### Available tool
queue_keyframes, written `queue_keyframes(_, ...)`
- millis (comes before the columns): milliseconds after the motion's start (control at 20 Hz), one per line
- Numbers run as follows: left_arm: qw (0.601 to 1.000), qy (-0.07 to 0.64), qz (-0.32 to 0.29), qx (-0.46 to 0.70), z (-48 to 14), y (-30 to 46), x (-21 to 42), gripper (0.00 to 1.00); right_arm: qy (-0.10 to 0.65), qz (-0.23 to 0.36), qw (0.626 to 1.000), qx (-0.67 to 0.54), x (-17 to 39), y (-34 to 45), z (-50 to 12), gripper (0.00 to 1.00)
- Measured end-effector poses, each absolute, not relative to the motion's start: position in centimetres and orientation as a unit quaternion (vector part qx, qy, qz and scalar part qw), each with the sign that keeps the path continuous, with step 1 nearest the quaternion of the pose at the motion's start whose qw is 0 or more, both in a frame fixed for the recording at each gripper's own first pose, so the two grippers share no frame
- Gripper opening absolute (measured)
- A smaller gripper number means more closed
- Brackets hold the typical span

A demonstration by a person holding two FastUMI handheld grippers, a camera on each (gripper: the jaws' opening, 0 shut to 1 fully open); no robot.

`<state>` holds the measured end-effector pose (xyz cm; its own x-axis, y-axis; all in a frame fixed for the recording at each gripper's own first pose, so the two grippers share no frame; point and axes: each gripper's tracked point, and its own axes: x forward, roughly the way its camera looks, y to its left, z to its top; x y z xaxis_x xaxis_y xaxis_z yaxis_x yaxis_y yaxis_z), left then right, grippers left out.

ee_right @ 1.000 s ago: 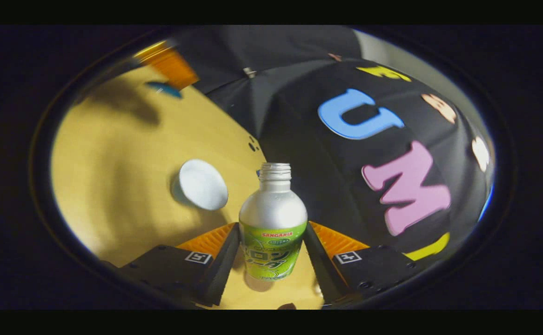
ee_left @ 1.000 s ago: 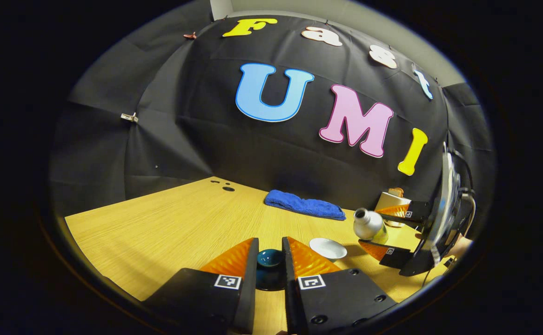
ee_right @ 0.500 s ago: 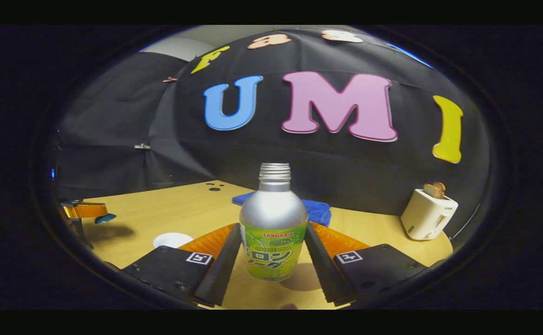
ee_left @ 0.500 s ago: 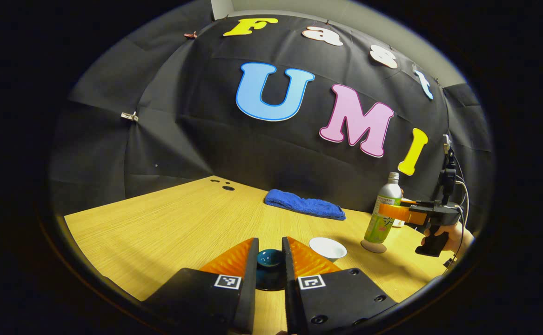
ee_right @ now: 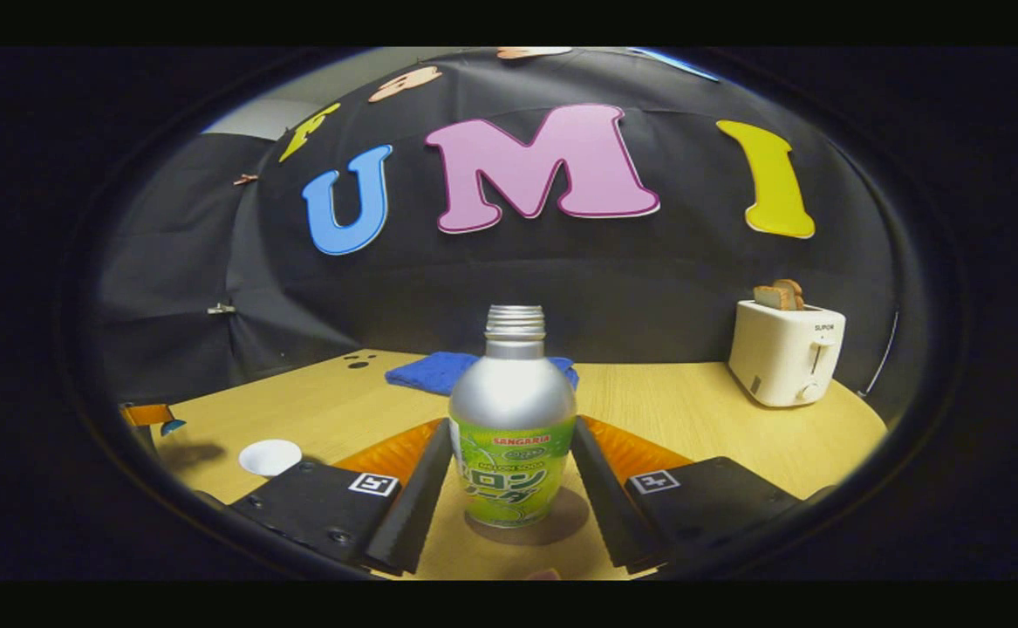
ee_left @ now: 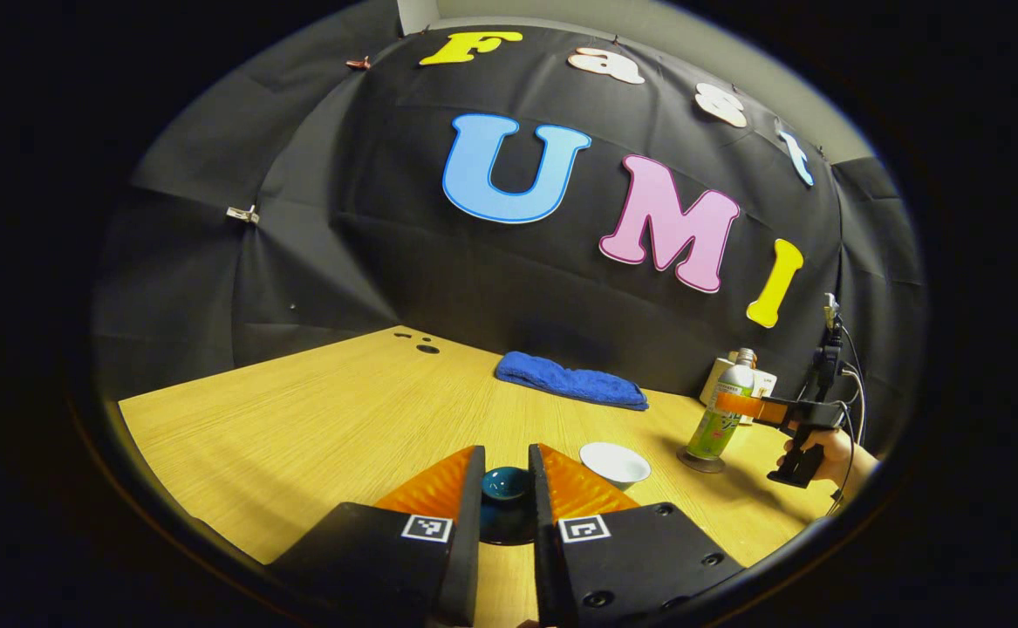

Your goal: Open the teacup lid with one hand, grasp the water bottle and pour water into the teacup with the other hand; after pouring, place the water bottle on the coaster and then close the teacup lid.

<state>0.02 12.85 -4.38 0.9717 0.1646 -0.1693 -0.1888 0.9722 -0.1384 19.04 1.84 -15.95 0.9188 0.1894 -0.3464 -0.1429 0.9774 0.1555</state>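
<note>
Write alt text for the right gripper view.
The right gripper grips an upright, uncapped water bottle standing on a round coaster on a wooden table. Behind lie a blue towel, a white toaster, and a white teacup far left.

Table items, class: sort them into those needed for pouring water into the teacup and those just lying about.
Needed: lid, held in the left gripper; teacup; water bottle, in the right gripper; coaster.
Lying about: blue towel; toaster.
</note>
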Motion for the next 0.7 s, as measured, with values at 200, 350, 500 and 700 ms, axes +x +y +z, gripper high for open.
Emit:
queue_keyframes(200, 0.990, 0.080, 0.089, -0.079, -4.6, 13.0, 0.1, 0.30, 0.189, 0.081, 0.977, 0.049, 19.3, 1.6, -16.5, 0.76)
queue_keyframes(350, 0.990, 0.080, 0.088, -0.079, -4.5, 12.9, 0.1, 0.30, 0.186, 0.078, 0.978, 0.048, 19.1, 1.3, -16.6, 0.81)
queue_keyframes(500, 0.990, 0.079, 0.088, -0.078, -4.4, 12.8, 0.1, 0.30, 0.188, 0.077, 0.978, 0.047, 18.9, 1.4, -16.6, 0.81)
queue_keyframes(700, 0.990, 0.080, 0.086, -0.079, -4.5, 12.7, 0.1, 0.30, 0.214, 0.082, 0.973, 0.037, 17.9, 1.6, -18.3, 0.84)
